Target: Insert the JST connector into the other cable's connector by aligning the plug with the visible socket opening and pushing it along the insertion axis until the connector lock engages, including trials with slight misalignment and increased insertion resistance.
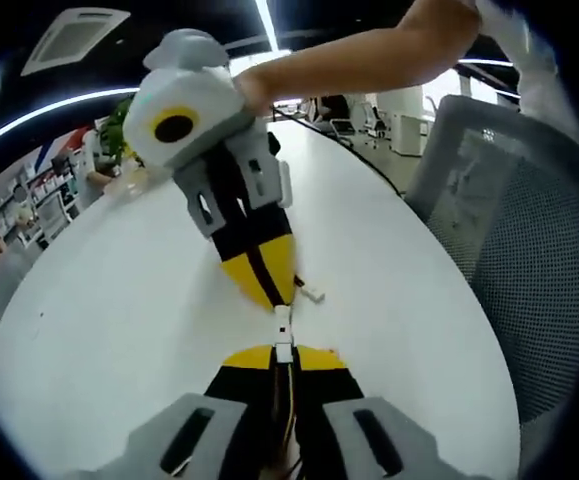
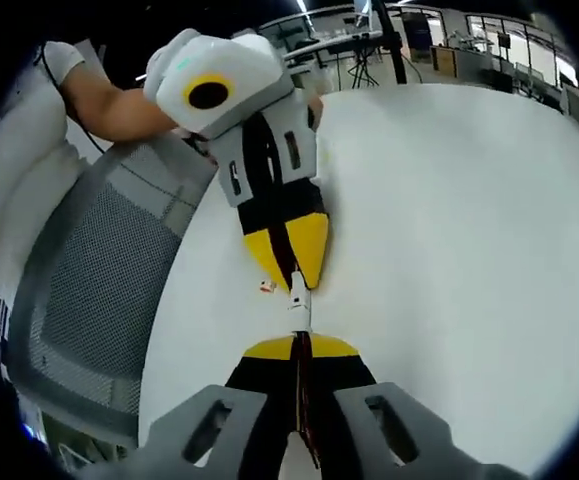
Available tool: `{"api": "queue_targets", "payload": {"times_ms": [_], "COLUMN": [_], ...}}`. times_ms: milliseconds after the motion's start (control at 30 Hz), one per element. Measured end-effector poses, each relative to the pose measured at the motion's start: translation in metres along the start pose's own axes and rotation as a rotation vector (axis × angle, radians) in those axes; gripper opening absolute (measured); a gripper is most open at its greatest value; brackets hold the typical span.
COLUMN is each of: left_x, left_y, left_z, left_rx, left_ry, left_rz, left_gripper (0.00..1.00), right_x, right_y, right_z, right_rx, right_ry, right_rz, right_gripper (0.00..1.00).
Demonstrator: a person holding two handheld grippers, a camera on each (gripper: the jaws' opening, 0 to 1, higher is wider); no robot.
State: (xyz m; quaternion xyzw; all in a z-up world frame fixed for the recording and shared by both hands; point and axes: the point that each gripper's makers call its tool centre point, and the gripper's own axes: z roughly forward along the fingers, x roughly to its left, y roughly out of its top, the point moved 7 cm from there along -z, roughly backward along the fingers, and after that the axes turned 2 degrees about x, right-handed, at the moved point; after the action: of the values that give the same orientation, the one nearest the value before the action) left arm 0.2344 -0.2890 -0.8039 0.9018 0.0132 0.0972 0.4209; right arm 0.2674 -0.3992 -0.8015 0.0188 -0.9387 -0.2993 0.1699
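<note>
White connectors joined end-to-end above table.

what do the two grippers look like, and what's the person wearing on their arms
Both match: the left gripper and right gripper each have black jaws with yellow pointed tips, grey slotted brackets behind them, and a rounded white housing bearing a yellow ring around a dark centre. The person's arm is bare up to a short white sleeve.

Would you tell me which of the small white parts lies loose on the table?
The part beside the right gripper lies free on the table; the connectors are held between that gripper's tip and the left gripper.
</note>
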Motion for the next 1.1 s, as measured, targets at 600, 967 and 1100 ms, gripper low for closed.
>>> {"api": "queue_targets", "payload": {"times_ms": [600, 967, 1100], "left_x": [0.002, 0.006, 0.008], "left_y": [-0.004, -0.008, -0.01], "left_z": [-0.001, -0.004, -0.006], "left_rx": [-0.002, -0.006, -0.005], "left_ry": [0.03, 0.058, 0.071], "left_rz": [-0.043, -0.08, -0.094], "left_gripper": [0.0, 0.0, 0.0], "right_x": [0.008, 0.0, -0.002], "right_y": [0.004, 0.006, 0.006], "right_z": [0.0, 0.004, 0.006], "right_rx": [-0.102, -0.125, -0.136], "right_ry": [-0.236, -0.292, -0.283], "right_rz": [-0.132, -0.197, -0.191], "right_gripper": [0.12, 0.08, 0.05]}}
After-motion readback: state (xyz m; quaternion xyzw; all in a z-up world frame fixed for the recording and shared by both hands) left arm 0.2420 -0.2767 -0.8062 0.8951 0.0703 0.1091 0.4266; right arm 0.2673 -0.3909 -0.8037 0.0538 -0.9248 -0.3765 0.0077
